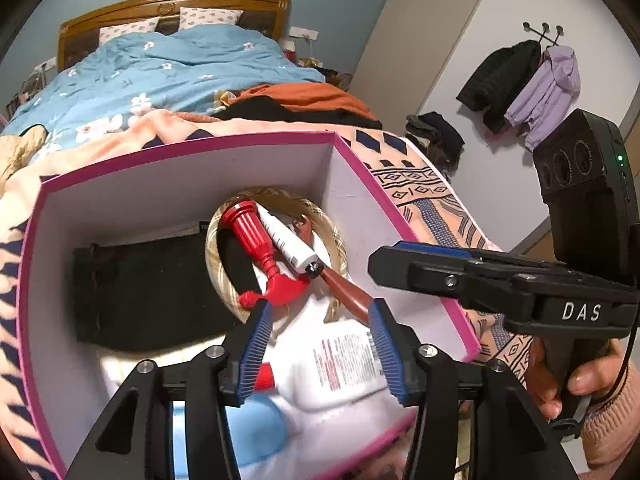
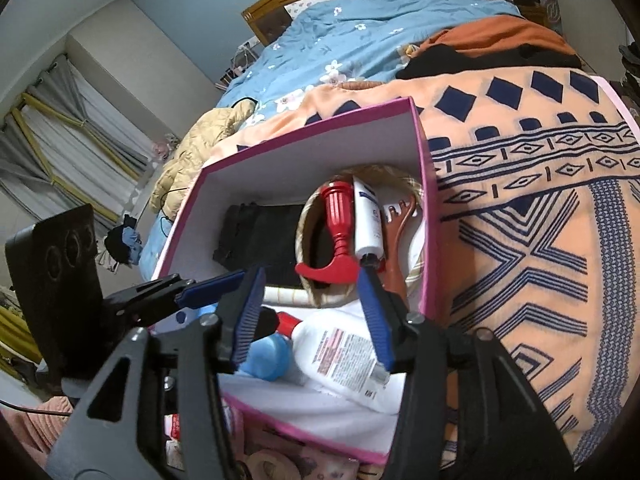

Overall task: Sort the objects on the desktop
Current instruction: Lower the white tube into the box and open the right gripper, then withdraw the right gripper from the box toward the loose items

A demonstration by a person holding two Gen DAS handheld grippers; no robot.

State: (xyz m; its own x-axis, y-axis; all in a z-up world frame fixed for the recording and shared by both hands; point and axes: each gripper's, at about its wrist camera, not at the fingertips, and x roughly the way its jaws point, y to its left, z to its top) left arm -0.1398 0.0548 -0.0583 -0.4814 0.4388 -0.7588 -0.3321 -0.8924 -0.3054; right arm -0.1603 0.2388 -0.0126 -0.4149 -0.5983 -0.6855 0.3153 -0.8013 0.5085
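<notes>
Both grippers, left gripper (image 1: 318,348) and right gripper (image 2: 310,316), hang open over the pink box (image 1: 424,240); inside it, the white bottle (image 1: 344,364) lies flat, cap toward its near-left corner.

The pink box (image 1: 384,184) sits open-topped on the patterned blanket (image 2: 540,240), so entry from above is free; its right half is crowded, with the red plunger-shaped toy (image 1: 260,248), white tube (image 1: 286,242) and brown comb (image 1: 344,288) crossing over the woven ring (image 1: 214,256); the white bottle (image 1: 344,364) and blue ball (image 2: 268,356) fill the near edge; the flat black item (image 1: 152,284) lies low along the left wall, leaving room above it; the right gripper (image 1: 384,264) reaches across the right rim, blocking that side; blanket right of the box lies bare.
</notes>
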